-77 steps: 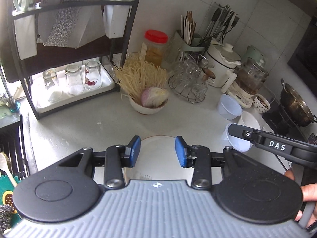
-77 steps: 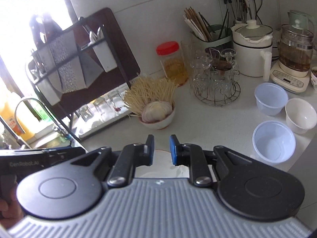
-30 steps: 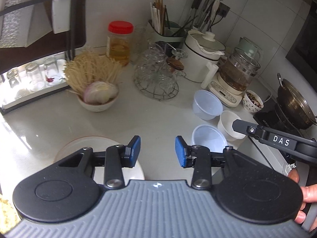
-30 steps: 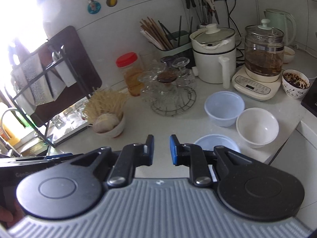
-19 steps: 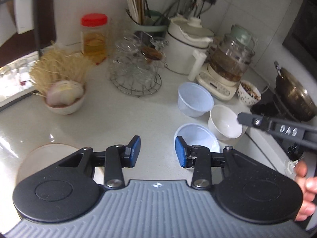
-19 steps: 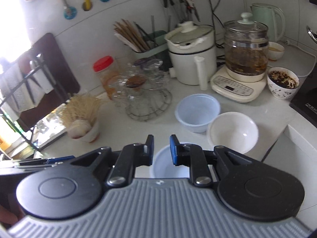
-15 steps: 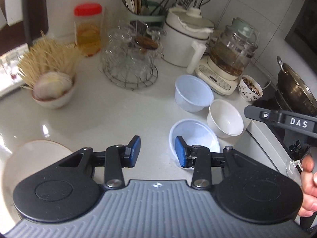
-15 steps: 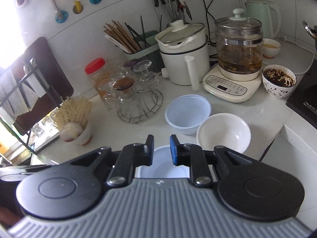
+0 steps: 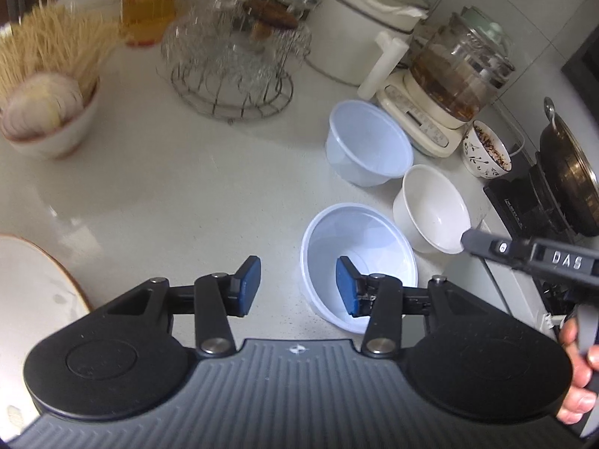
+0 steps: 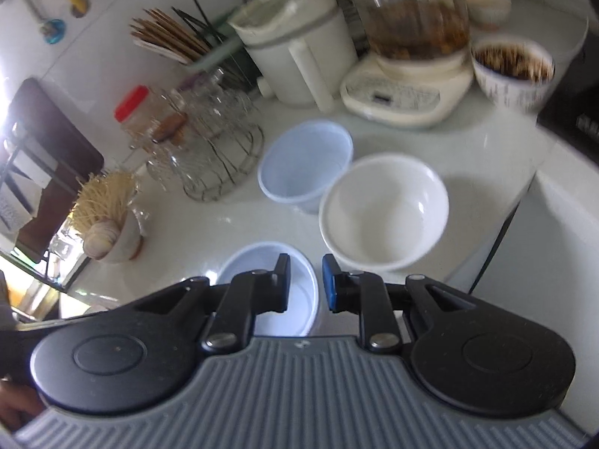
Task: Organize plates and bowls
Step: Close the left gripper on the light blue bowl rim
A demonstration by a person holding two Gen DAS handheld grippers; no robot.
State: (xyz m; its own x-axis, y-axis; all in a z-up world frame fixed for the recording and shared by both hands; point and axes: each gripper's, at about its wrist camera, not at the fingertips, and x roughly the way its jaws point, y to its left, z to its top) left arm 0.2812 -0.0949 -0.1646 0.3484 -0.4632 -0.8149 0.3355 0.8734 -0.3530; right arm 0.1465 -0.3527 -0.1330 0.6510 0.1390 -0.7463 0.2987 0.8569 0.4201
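Bowl rim (image 9: 310, 247) between opening jaws — untouched

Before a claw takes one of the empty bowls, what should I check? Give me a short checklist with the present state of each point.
1. Near pale blue bowl empty: ok.
2. Left claw wide enough for its rim: ok, jaws opening, near wall between them, nothing pressed.
3. Right claw wide enough: not ok, narrow gap, holding nothing.
4. White bowl upright and empty: ok.
5. Far blue bowl apart from white bowl: cannot tell.
6. Plate away from bowls: ok.
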